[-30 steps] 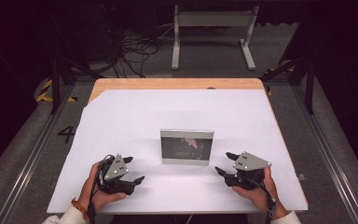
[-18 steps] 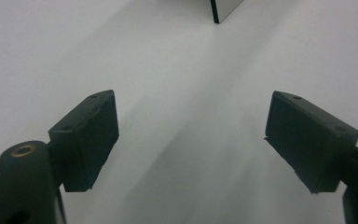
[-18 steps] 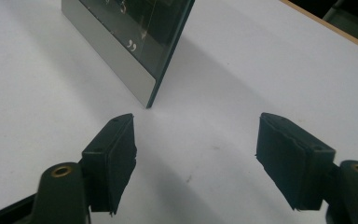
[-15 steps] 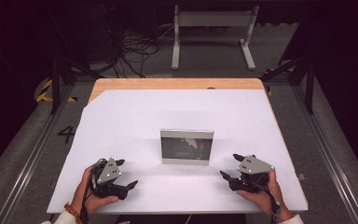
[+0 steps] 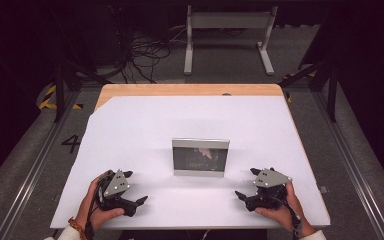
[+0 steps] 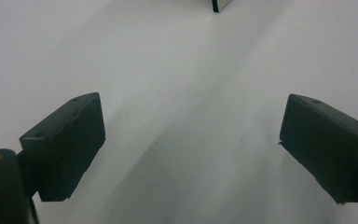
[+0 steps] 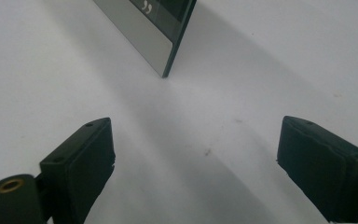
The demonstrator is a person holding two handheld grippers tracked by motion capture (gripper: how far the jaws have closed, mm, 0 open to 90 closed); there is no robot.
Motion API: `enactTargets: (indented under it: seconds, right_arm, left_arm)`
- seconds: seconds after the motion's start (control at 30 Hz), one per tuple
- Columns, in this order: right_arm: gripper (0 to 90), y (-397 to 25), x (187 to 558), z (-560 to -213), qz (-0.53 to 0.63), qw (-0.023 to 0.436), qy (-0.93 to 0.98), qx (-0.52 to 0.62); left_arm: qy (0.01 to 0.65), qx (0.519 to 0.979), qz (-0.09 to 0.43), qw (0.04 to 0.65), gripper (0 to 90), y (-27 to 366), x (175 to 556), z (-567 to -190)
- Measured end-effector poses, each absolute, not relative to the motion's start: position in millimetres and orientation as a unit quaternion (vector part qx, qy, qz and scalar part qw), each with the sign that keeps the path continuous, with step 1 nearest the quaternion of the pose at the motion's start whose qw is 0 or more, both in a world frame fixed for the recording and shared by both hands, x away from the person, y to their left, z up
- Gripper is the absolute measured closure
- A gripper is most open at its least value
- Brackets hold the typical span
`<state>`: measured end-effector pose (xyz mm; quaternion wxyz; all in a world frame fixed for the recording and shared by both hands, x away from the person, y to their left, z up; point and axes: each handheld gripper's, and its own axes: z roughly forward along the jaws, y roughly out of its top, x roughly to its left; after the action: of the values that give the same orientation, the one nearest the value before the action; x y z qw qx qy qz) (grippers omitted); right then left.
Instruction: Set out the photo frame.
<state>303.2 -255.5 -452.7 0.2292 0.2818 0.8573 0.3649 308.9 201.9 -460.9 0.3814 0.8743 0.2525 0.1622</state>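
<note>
One worktop (image 5: 145, 125) carries everything here, its white sheet covering all but a strip of bare wood at the far edge, and it gives both hands a flat, uncluttered place to rest low near the person's side. On it stands one framed picture (image 5: 200, 157), upright or leaning slightly back with its dark printed face toward the person, ahead of both grippers and between them, so that either could reach a side edge of it (a sensible way to set a thin, flat thing that would be awkward to pick up lying down). From the right gripper view its near corner (image 7: 168, 46) sits ahead and a little left of the jaws, well apart from them; from the left gripper view just a corner (image 6: 220, 4) shows far ahead. There are two grippers: the left gripper (image 5: 136, 202) and the right gripper (image 5: 243, 195), each held in one hand, both angled inward toward the frame. Each has its jaws spread wide with nothing between them, probably readied for taking the frame from its two sides.
</note>
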Motion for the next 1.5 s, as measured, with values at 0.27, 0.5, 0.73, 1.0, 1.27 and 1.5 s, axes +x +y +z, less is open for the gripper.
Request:
enactTargets:
  seconds: [0.27,0.5,0.73,1.0,1.27,1.5]
  right_arm:
    - [11.2,-253.6,303.1,-454.3,0.361,0.230,0.857,0.286]
    - [10.2,-253.6,301.2,-455.4,0.351,0.243,0.858,0.287]
    - [10.3,-254.3,300.1,-457.2,0.345,0.246,0.860,0.286]
    - [10.3,-253.4,298.6,-456.8,0.342,0.254,0.860,0.282]
    - [10.3,-253.4,297.0,-456.5,0.342,0.255,0.859,0.282]
    - [10.4,-255.2,296.2,-457.3,0.340,0.255,0.860,0.283]
  left_arm:
    - [0.255,0.873,0.165,0.381,6.5,201.3,308.8,-462.0]
    - [0.264,0.868,0.180,0.381,5.9,202.2,310.7,-461.0]
    - [0.258,0.874,0.180,0.370,5.9,197.0,312.0,-463.5]
    - [0.253,0.879,0.179,0.363,5.9,192.6,312.4,-464.7]
    - [0.254,0.880,0.184,0.358,5.8,190.5,313.9,-465.3]
    - [0.250,0.883,0.182,0.353,5.9,187.4,315.6,-466.2]
